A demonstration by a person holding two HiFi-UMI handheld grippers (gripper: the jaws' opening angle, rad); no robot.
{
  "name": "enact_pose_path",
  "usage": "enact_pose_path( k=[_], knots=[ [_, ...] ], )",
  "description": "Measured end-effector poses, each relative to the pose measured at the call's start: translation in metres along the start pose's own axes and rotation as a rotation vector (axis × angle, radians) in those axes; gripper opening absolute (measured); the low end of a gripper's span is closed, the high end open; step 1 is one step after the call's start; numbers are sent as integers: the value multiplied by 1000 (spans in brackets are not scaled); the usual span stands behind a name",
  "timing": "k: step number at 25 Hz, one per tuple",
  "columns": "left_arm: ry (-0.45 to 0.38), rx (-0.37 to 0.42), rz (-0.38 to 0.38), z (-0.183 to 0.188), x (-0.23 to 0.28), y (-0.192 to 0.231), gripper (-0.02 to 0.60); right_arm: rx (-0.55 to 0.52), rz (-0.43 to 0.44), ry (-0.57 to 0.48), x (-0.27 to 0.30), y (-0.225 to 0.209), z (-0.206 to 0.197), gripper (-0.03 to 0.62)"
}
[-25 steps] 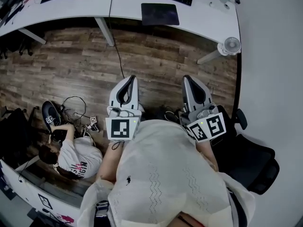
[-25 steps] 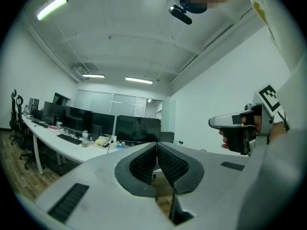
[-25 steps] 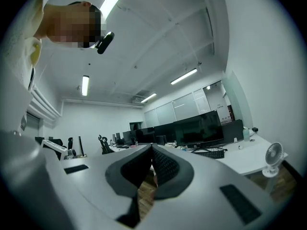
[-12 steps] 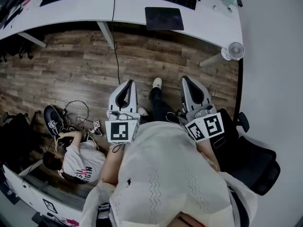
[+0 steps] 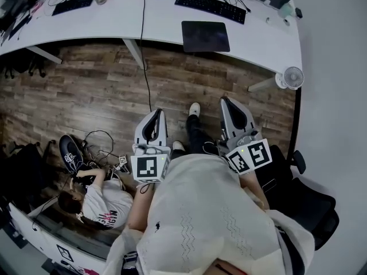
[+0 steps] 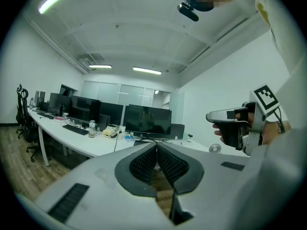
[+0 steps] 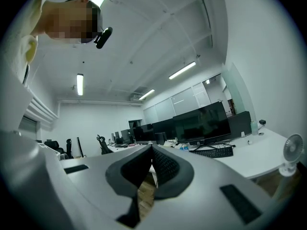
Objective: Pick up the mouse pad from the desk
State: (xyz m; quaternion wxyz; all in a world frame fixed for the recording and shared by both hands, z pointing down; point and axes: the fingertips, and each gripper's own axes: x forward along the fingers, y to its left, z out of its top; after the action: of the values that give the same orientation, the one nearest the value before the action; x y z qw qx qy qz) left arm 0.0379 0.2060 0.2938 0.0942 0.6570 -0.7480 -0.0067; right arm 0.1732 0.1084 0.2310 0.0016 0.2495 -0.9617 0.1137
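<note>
The mouse pad (image 5: 205, 36) is a dark rectangle lying flat on the white desk (image 5: 258, 36), just in front of a black keyboard (image 5: 210, 6). My left gripper (image 5: 157, 112) and right gripper (image 5: 224, 99) are held side by side over the wooden floor, well short of the desk. Both point toward it. Both are shut with nothing between the jaws. In the left gripper view the jaws meet at a closed seam, and the right gripper (image 6: 237, 123) shows beside it. The pad is hidden in both gripper views.
A small white fan (image 5: 293, 77) stands on the floor by the desk's right end, near the desk leg (image 5: 135, 53) and a hanging cable (image 5: 144, 56). A person (image 5: 92, 193) sits on the floor at lower left among cables. A black office chair (image 5: 304, 196) is at right. Monitors (image 6: 144, 121) line the desk.
The desk and mouse pad have slid lower and closer in the head view as I step forward. A foot has come into sight between the grippers. Both grippers stay shut.
</note>
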Motion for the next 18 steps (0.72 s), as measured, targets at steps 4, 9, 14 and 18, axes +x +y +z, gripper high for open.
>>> enact_pose_path(
  k=[4,9,14,18],
  knots=[
    [12,8,-10,4,33,2,14,16,16,11,29,-22,2,0],
    [11,32,-30,19,85,0,14,24,38,18,68,-55,14,0],
    [6,2,-5,30,129,8,14,6,80,37,105,-79,25,0],
    [16,-37,14,28,166,10,14,2,105,37,133,-109,37,0]
  ],
)
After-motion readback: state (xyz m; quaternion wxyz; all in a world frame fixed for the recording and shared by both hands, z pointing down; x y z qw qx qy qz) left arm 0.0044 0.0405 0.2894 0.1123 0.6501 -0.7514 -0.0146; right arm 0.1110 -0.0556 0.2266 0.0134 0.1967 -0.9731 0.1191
